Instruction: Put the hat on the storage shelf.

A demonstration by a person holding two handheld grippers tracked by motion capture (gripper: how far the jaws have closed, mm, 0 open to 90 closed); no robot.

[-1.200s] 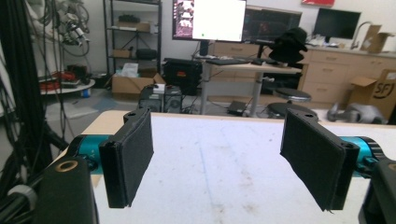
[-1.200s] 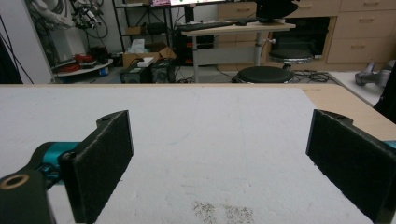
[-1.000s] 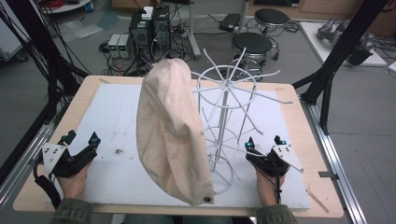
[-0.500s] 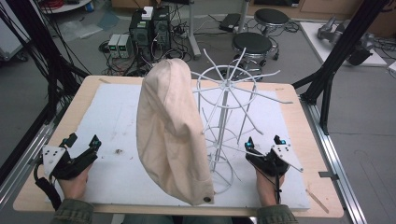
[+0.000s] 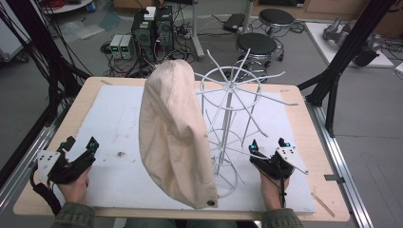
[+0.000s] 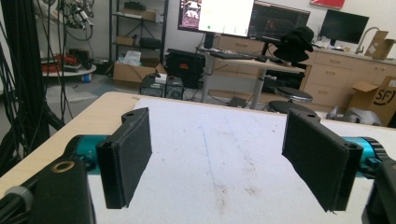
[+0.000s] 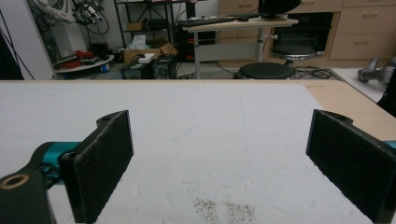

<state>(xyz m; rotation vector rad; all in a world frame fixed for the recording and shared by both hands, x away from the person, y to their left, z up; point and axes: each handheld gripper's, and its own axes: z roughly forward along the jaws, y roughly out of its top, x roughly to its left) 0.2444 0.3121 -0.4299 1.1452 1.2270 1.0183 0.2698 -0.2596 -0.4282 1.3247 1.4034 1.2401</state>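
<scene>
A cream cloth bag [image 5: 173, 137] hangs from the white wire rack [image 5: 233, 123] at the middle of the bench [image 5: 304, 99], draped over the prongs on the rack's nine o'clock side, its lower corner reaching down to the white mat [image 5: 109, 118]. The left gripper [image 5: 80, 151] rests at the bench's eight o'clock corner and the right gripper [image 5: 267, 147] at about four o'clock, just beside the rack's base; both stand with jaws spread wide and nothing between them.

By the look of it, the work is at a pause with both hands parked: either the bag has just been hung or it is about to be taken down. If the latter, the next move calls for a gripper to close in toward the centre, pinch the cloth near its top and lift it clear of the prong without tipping the light rack.

The high view alone gives the bag, the rack and both hands together. The left gripper view looks between its black pads [image 6: 126, 156] across bare, smudged mat toward monitors and desks; the right gripper view shows its pads [image 7: 100, 161] over mat, with stools beyond.
</scene>
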